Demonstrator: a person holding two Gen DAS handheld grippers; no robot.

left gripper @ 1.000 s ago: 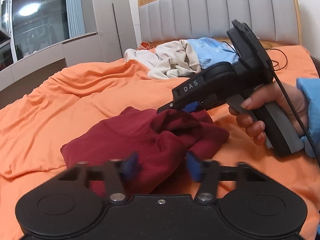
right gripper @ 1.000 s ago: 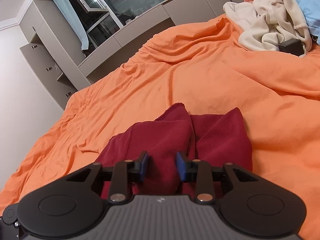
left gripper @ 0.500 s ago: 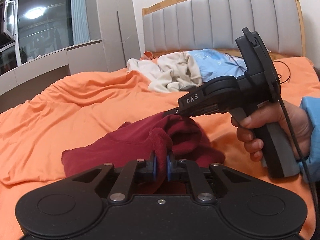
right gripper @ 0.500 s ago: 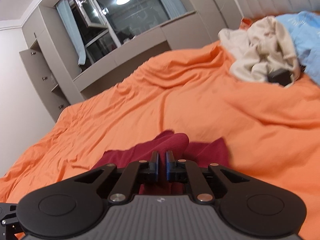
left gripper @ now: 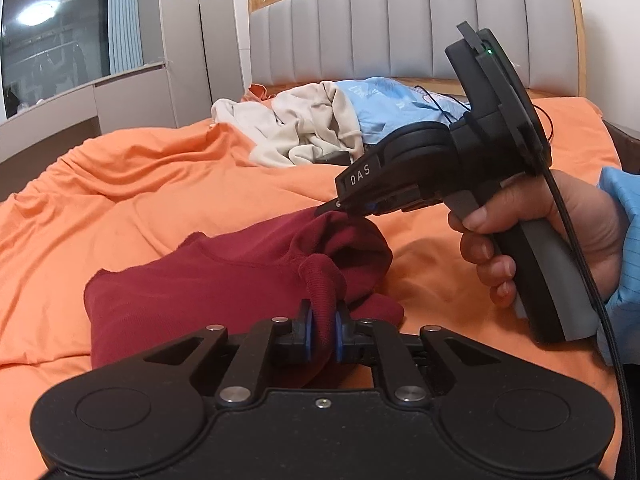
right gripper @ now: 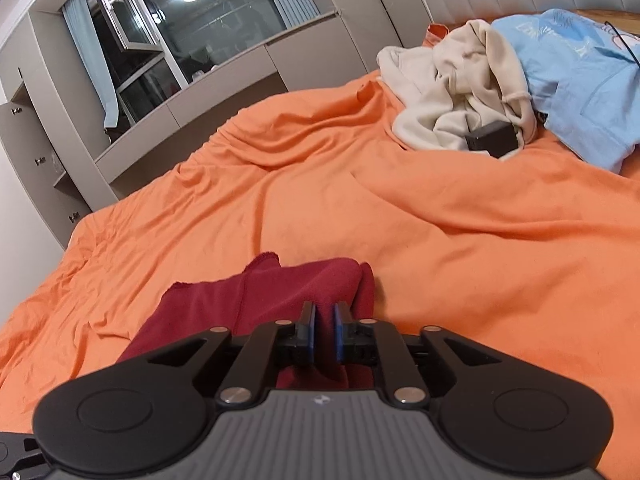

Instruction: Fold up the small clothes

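Note:
A dark red garment (left gripper: 224,280) lies crumpled on the orange bedsheet (left gripper: 140,184). My left gripper (left gripper: 323,334) pinches a raised fold of it between its blue pads, and its jaws are opening slightly. In the left wrist view the right gripper (left gripper: 344,206), held by a hand (left gripper: 560,232), bites the garment's far edge and holds it up. In the right wrist view the right gripper (right gripper: 324,334) has the red cloth (right gripper: 288,284) between its pads, which are also easing apart. Part of the garment is hidden under both grippers.
A pile of beige and light blue clothes (left gripper: 312,128) lies near the padded headboard (left gripper: 400,20), with a black box (right gripper: 492,140) tucked under it. A black cable trails from the right gripper. Grey cabinets and a window (right gripper: 180,40) stand along the bed's left side.
Both grippers stood open over the red garment, then closed on folds of it. They have since lifted the cloth a little and drawn it along the bed.

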